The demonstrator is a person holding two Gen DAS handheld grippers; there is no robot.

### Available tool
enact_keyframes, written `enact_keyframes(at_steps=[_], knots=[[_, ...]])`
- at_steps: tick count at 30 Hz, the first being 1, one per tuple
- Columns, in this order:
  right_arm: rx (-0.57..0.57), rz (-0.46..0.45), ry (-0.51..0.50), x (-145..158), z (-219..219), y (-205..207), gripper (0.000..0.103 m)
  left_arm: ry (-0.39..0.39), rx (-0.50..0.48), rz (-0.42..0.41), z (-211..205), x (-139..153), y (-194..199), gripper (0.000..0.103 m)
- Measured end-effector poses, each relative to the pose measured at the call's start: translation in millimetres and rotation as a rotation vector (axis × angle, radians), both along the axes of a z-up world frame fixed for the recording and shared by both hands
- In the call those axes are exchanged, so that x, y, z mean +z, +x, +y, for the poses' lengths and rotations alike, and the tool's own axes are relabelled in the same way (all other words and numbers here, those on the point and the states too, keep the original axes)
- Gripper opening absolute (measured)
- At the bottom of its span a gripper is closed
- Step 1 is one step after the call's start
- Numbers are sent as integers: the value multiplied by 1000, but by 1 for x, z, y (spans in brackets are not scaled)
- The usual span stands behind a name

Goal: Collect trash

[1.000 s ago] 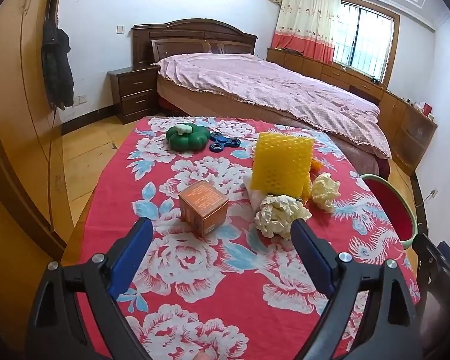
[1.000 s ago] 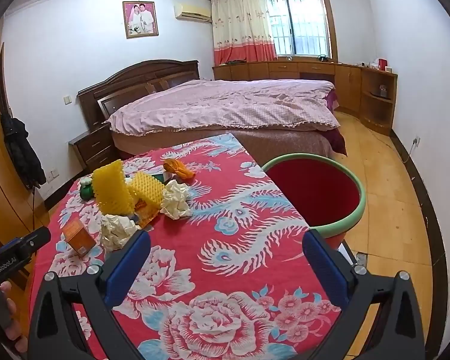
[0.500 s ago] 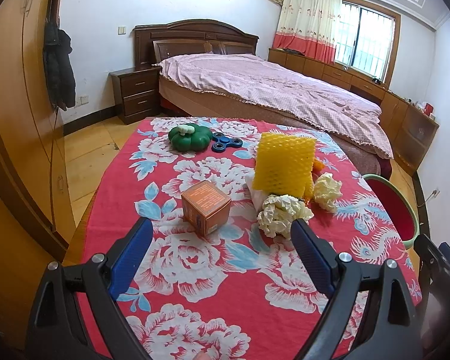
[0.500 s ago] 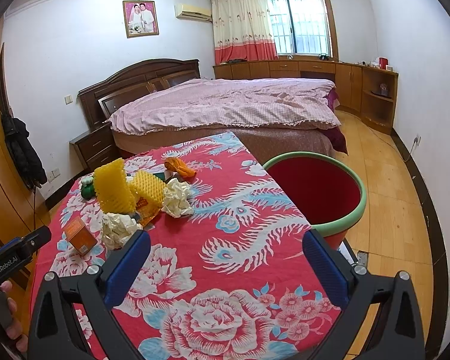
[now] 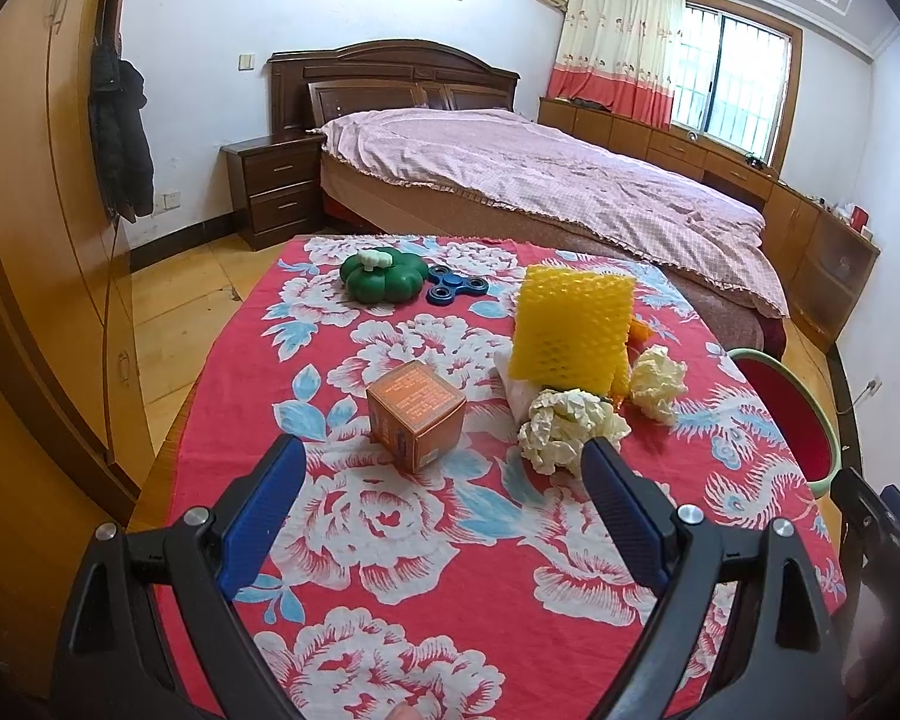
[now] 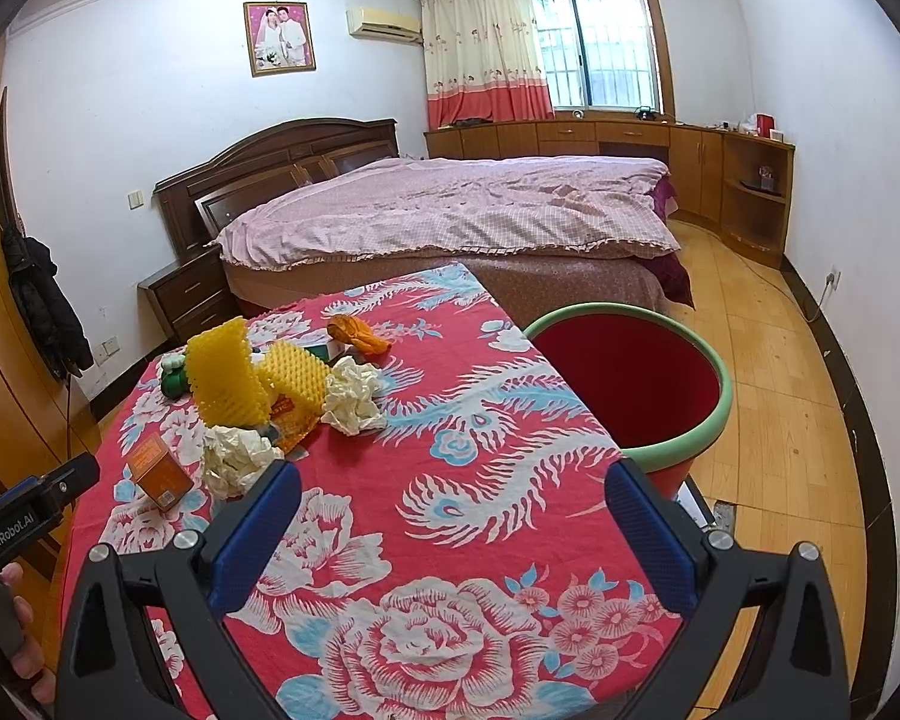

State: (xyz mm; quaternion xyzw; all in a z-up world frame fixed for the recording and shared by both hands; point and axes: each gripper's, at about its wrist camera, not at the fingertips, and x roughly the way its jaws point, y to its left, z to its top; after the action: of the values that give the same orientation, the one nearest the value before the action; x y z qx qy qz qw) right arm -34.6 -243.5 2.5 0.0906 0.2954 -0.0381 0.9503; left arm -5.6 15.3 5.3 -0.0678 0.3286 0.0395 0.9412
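Bright, even daylight pours in from the window [image 6: 597, 57] at upper right; shadows are soft, focus is crisp, and fisheye bending curves the walls toward dark-vignetted corners.

Home bedroom: bed [image 6: 450, 210], nightstand [image 5: 273, 189].

Box [image 5: 416, 414] left of paper wads [image 5: 570, 429]; bin [image 6: 630, 387] beside table [image 6: 450, 540].

Bed [image 5: 546, 180], nightstand [image 5: 276, 192], green pumpkin toy [image 5: 381, 276], fidget spinner [image 5: 457, 288]
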Motion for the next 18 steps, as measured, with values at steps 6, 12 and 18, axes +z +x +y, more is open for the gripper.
enact_keyframes(at_steps=[6,12,18], knots=[[2,1,1,0,0,0,103,0,2,3,0,-1,0,93],[-2,15,9,-6,-2,1,103,2,3,6,-2,-2,-2,93],[-4,13,10,-6,-2,0,103,3,4,6,-2,-3,-2,93]])
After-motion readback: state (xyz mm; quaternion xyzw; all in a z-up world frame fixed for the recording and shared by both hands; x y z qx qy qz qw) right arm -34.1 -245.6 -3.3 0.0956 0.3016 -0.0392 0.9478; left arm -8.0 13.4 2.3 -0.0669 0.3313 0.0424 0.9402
